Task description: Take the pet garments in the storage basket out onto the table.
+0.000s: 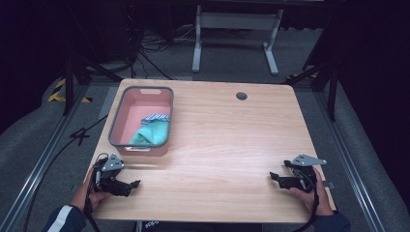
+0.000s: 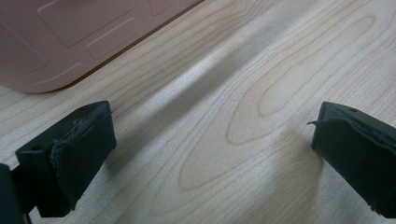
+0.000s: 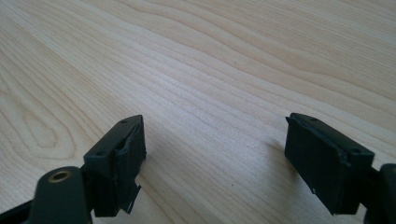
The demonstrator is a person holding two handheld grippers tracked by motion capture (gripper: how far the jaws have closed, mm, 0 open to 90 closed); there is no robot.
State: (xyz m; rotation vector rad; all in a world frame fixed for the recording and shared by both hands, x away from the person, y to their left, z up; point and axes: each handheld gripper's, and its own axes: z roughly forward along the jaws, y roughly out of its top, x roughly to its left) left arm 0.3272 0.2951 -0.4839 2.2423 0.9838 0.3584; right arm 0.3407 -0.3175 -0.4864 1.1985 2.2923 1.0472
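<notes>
I hold my left gripper just in front of the pink bin, at the table's near left, jaws spread on nothing. My right gripper rests well right of the bin, also spread and empty. In the bin lie a teal cloth and a striped one.

The high view looks forward and down from above the person's side onto the whole wooden table, taking in the dark floor beyond. The left gripper view sits low and close over the tabletop, facing a pink bin whose corner it shares with the high view. The right gripper view skims bare wood equally near, probably facing the table's middle.
</notes>
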